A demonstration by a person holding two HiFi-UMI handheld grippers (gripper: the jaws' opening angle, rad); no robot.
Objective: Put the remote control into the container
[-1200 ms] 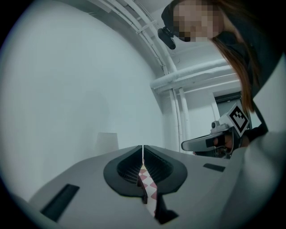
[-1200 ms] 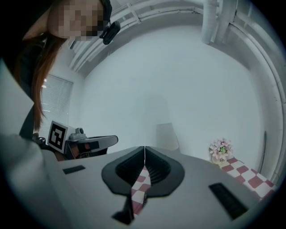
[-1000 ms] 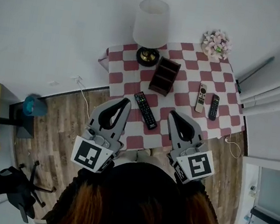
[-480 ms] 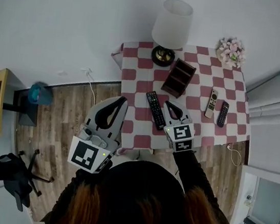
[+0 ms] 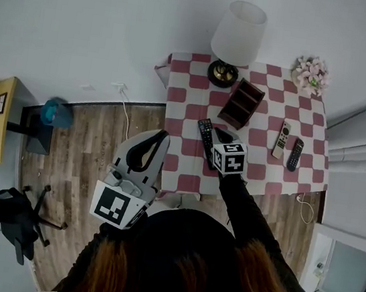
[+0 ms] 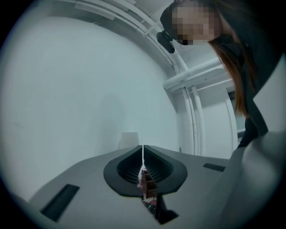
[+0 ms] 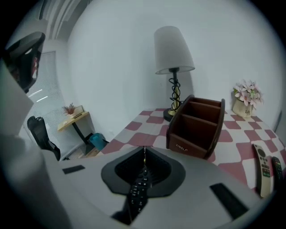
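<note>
A long black remote control [image 5: 204, 126] lies on the checkered table [image 5: 183, 98], in front of the brown wooden container [image 5: 241, 104] with its open compartments. My right gripper [image 5: 217, 133] hangs low over this remote, shut, with nothing between its fingers. In the right gripper view the remote [image 7: 138, 190] shows below the shut right gripper [image 7: 144, 148], and the container [image 7: 196, 125] stands just beyond. My left gripper [image 5: 164, 134] is held over the floor left of the table, shut and empty. Past the shut left gripper [image 6: 143, 150] a sliver of the container [image 6: 149, 185] shows.
A white-shaded lamp [image 5: 238, 35] stands at the back of the table, a pot of pink flowers [image 5: 311, 73] at the back right. A white remote [image 5: 282, 139] and a short black remote [image 5: 295, 154] lie at the right. A side table [image 7: 73, 118] and an office chair [image 7: 40, 134] stand on the floor to the left.
My right gripper has dropped and gone forward from beside my head to just over the long black remote. The left gripper has drifted only a little.
</note>
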